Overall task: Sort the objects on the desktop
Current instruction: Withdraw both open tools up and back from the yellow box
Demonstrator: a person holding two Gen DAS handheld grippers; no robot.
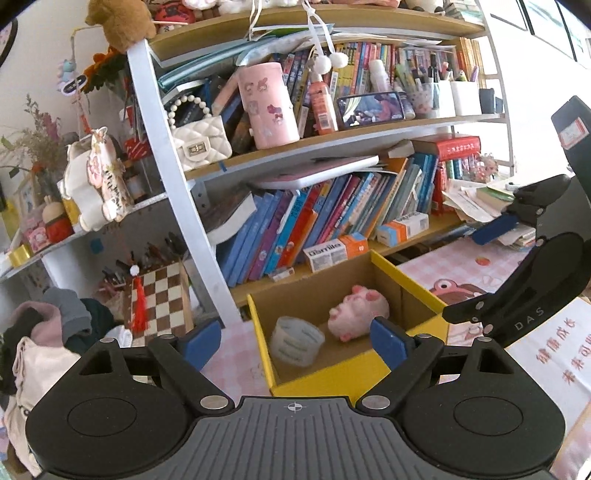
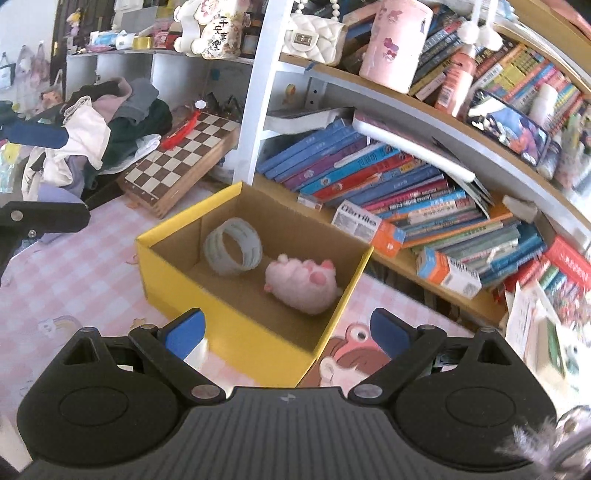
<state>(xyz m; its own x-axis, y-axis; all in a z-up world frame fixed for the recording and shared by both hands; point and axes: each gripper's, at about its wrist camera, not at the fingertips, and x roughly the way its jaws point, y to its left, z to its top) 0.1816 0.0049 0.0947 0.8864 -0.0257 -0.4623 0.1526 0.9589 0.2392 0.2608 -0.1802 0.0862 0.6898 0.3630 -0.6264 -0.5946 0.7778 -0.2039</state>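
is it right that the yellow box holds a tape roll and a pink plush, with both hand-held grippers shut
Not quite. The yellow box does hold the tape roll and pink plush, but both wrist views show the left hand-held gripper and right hand-held gripper open and empty.

Bright daylight from window (image 1: 546, 22) (upper right); fisheye edges bent; right-view corner blurred.

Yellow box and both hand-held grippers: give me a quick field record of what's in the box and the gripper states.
box: yellow box, open top, on the pink checked mat
contents: tape roll and pink plush, side by side, whether they touch unclear
left hand-held gripper: open, empty, facing the box
right hand-held gripper: open, empty, over the box's near wall
behind box: bookshelf
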